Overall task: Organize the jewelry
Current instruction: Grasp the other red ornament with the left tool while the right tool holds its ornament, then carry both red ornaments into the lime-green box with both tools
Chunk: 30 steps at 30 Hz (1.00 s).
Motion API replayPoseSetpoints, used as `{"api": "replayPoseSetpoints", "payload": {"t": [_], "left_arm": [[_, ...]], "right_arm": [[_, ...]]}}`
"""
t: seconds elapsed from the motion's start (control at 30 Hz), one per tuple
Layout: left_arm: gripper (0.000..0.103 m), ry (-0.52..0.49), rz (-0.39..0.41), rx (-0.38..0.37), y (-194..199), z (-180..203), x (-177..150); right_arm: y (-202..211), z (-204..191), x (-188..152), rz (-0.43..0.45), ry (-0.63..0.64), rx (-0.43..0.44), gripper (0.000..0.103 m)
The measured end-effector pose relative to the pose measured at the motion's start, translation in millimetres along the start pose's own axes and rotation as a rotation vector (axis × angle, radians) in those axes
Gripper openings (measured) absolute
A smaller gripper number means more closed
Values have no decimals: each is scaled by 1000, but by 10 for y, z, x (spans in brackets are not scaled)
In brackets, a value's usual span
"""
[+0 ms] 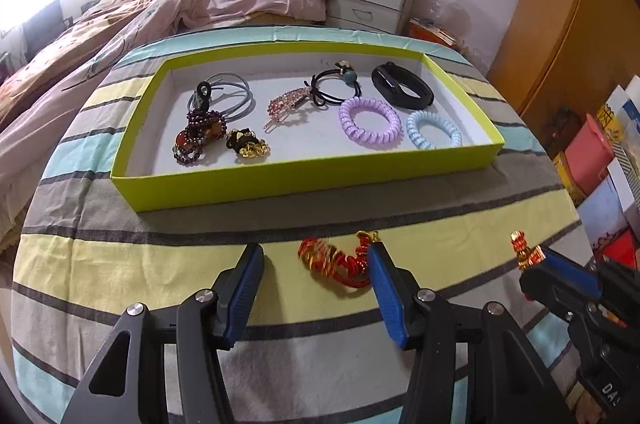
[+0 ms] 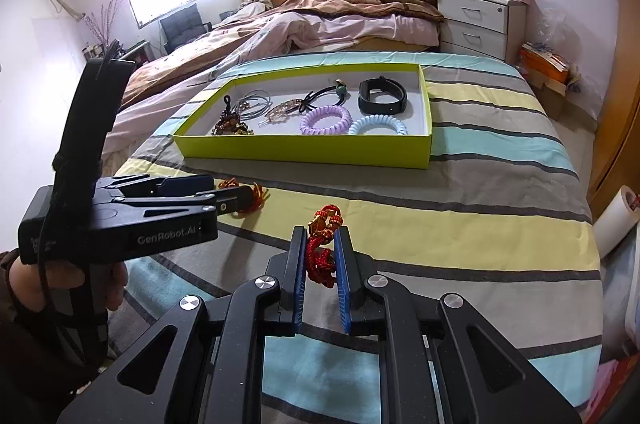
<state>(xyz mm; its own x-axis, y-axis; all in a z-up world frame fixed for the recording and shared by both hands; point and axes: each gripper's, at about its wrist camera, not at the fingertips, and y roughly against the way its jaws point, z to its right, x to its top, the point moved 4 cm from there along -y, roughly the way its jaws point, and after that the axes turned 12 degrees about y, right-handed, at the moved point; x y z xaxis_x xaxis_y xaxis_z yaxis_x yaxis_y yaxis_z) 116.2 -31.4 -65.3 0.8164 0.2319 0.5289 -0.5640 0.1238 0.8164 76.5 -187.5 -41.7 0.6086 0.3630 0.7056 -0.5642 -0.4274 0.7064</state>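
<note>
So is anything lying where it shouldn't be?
Yes: one red-and-gold braided bracelet lies loose on the striped bedspread, outside the green tray that holds the other pieces. It lies between the open left gripper's fingers.

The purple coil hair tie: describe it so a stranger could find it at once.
Start at the yellow-green tray on the striped bedspread. Look in its right half, in front of the black wristband. The purple coil hair tie lies there beside a pale blue coil tie; colour alone tells them apart.
</note>
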Motion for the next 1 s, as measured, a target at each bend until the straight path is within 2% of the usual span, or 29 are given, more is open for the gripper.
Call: {"api": "replayPoseSetpoints", "payload": {"t": [0.23,0.5,0.73,1.0], "left_arm": [[43,-30,20,10,5,89,-43],[17,-38,18,-20,24,118,-76],[16,-34,14,-64,68,102,-96],[15,-43,41,-75,227,104,-103]], "right_arm": [[22,35,-4,9,-15,6,14],[17,37,-3,12,-12,-3,14],[23,36,9,14,-12,-16,14],[55,29,12,18,-18,-29,14]]}}
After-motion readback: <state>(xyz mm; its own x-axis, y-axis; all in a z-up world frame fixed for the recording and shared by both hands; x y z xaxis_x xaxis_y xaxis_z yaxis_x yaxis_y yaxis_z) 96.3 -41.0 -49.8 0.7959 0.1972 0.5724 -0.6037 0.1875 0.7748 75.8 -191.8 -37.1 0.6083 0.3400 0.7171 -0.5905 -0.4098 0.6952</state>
